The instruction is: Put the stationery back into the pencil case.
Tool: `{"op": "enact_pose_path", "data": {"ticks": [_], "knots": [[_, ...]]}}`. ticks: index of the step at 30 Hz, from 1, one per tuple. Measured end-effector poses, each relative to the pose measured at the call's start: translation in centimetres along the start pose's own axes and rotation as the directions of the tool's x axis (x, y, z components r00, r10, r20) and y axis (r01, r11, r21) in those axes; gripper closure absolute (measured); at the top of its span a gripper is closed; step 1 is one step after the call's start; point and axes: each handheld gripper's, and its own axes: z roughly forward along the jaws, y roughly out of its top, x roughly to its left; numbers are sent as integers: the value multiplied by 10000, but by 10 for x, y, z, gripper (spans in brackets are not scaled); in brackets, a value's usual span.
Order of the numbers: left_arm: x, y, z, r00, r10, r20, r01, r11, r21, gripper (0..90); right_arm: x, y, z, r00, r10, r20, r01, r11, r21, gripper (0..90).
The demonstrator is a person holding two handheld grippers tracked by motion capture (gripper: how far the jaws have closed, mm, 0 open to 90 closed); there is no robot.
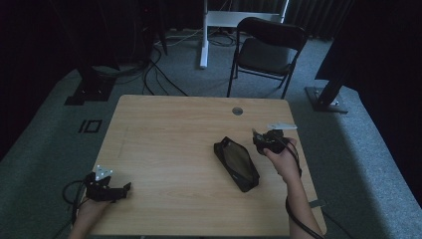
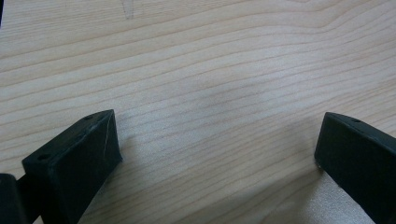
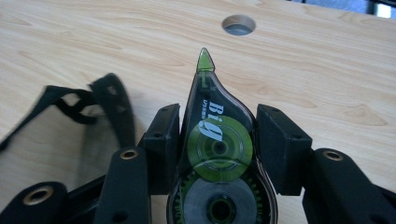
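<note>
A clear correction tape dispenser [image 3: 217, 140] with green and grey reels sits between the jaws of my right gripper [image 3: 219, 128], which is shut on it. Its green tip points toward the table's cable hole [image 3: 238, 24]. In the high view my right gripper [image 1: 260, 141] hovers just right of a black zip pouch [image 1: 237, 163] that lies flat on the wooden table [image 1: 169, 129]. A blurred black edge of the pouch [image 3: 109, 102] shows to the left of the jaws. My left gripper [image 1: 124, 189] rests near the table's front left corner, open [image 2: 219, 140], with bare wood between its jaws.
A round cable hole [image 1: 237, 110] is near the table's far edge. A black folding chair [image 1: 268, 47] stands beyond the table, with cables and stand bases on the carpet around it.
</note>
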Motion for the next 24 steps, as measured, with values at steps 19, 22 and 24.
{"op": "enact_pose_path", "data": {"ticks": [19,22,24], "knots": [[0,0,0,10000,-2,4,2,10000,-1,1,38,9,-24,9983,-62,-573,60,10000,-28,509],[0,0,0,10000,1,2,-1,10000,2,1,45,9,-25,9972,-75,-741,72,10000,-48,509],[0,0,0,10000,-1,1,1,10000,2,1,50,10,-24,9963,43,-853,-47,10000,-42,509]]}}
